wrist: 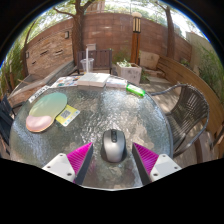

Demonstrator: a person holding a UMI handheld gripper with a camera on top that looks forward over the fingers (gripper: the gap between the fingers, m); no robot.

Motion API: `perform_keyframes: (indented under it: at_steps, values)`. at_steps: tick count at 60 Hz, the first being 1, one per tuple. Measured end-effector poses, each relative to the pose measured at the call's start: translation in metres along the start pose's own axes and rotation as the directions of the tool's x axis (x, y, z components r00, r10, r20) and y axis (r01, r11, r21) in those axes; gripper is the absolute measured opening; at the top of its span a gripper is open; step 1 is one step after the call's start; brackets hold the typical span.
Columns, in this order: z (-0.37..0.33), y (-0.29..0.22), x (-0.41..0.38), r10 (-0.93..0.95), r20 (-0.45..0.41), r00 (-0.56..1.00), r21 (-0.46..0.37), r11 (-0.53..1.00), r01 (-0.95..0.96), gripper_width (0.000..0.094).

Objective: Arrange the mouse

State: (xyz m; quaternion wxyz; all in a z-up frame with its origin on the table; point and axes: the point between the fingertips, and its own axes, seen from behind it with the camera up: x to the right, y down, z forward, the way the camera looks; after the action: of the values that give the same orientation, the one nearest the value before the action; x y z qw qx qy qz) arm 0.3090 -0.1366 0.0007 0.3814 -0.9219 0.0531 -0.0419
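- At the bottom centre of the frame, the gripper (113,158) holds its fingers spread wide, pink pads (77,157) facing in; the grey mouse (114,145) rests on the glass table (150,120) between them, a clear gap either side.
- Risk, as I judge it: closing off-centre could push the mouse sideways across the smooth glass rather than clamp it.
- At middle left, a round pinkish mat (46,111) lies with a yellow card (68,116) just beside it.
- Toward the upper middle, books (66,82), a cup (87,65) and a green object (135,90) sit near the table's far edge.
- Beyond them, a brick wall (110,35) closes the patio.
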Motion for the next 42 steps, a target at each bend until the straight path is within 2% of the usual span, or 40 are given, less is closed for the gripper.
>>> perform_keyframes:
  at_steps: [5,10,14,26,34,42]
  values:
    - [0.016,-0.002,-0.001,0.005,0.016,1.0,-0.011,1.0,-0.005,0.07]
    - [0.022,-0.004,0.003,0.007,0.011,1.0,-0.008,1.0,-0.007,0.0515]
    - [0.023,-0.006,0.002,0.009,0.021,1.0,-0.001,1.0,-0.009,0.0501]
    - [0.021,-0.007,0.002,-0.01,0.012,1.0,0.004,1.0,0.01,0.0376]
    - [0.016,-0.012,-0.001,0.0,-0.01,1.0,0.0,1.0,0.0,0.0362]
    - [-0.006,-0.062,0.002,0.033,-0.086,0.996,0.085,0.996,-0.025,0.0361]
